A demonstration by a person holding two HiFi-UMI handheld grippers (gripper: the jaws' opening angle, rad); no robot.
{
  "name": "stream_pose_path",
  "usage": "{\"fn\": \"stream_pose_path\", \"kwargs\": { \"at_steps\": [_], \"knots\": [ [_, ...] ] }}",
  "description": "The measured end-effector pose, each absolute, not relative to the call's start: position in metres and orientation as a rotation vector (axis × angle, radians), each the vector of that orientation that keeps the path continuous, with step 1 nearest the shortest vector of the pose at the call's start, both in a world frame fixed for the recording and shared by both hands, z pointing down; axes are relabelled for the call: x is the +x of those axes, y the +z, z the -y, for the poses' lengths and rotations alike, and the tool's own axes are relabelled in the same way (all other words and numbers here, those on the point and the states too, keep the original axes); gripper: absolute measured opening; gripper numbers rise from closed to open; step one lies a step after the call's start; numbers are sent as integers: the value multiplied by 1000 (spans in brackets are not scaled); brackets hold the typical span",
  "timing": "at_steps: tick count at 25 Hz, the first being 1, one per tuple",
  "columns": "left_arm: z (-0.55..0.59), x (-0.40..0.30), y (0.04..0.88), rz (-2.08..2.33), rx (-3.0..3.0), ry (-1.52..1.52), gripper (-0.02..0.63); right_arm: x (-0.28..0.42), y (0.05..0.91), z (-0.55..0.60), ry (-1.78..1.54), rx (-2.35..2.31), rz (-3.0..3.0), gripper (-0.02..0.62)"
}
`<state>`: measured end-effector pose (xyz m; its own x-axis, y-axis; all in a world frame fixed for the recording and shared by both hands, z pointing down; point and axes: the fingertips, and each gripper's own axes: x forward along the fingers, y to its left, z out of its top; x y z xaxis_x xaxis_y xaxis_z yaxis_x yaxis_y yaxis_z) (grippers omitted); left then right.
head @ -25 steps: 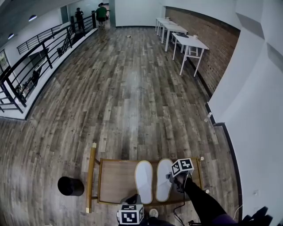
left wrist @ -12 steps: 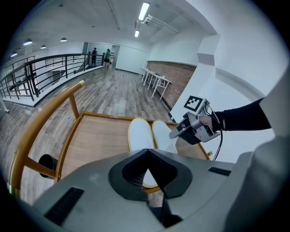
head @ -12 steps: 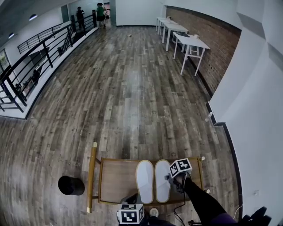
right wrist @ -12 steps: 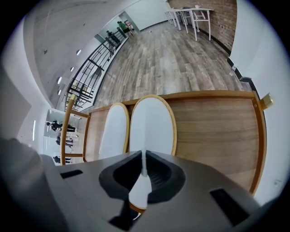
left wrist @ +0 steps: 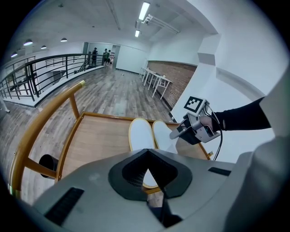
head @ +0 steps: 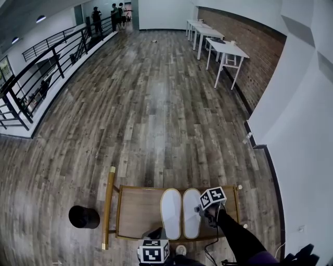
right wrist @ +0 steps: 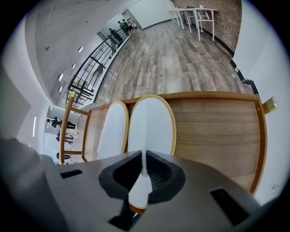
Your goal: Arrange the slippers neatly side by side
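Two white slippers lie side by side, toes away from me, on a low wooden table with a gold frame. The left slipper and the right slipper almost touch. My right gripper hangs over the right slipper's heel end. It is shut on a thin white fold of that slipper's upper. My left gripper is shut and holds nothing, at the table's near edge behind the left slipper's heel.
A black round bin stands on the wood floor left of the table. A white wall runs along the right. Far off are white tables, a black railing and several people.
The right slipper has shifted slightly left, closer to the left one and more parallel to it, with the right gripper still on it. The left gripper has not moved.
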<state>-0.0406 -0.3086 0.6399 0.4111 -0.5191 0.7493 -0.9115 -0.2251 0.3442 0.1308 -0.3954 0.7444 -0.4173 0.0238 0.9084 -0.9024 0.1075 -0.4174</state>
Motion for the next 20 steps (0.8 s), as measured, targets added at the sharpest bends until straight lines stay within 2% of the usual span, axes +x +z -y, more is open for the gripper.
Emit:
{"fn": "stream_pose_path", "kwargs": {
  "at_steps": [7,11,20],
  "knots": [
    [312,-38,639,1222,1887,627,0,127,740,395,1439,855,1621,21],
    [314,-37,640,1219,1887,627,0,127,738,394,1441,839,1639,67],
    [326,-26,635,1209,1903,606,2,142,721,390,1430,847,1682,67]
  ]
}}
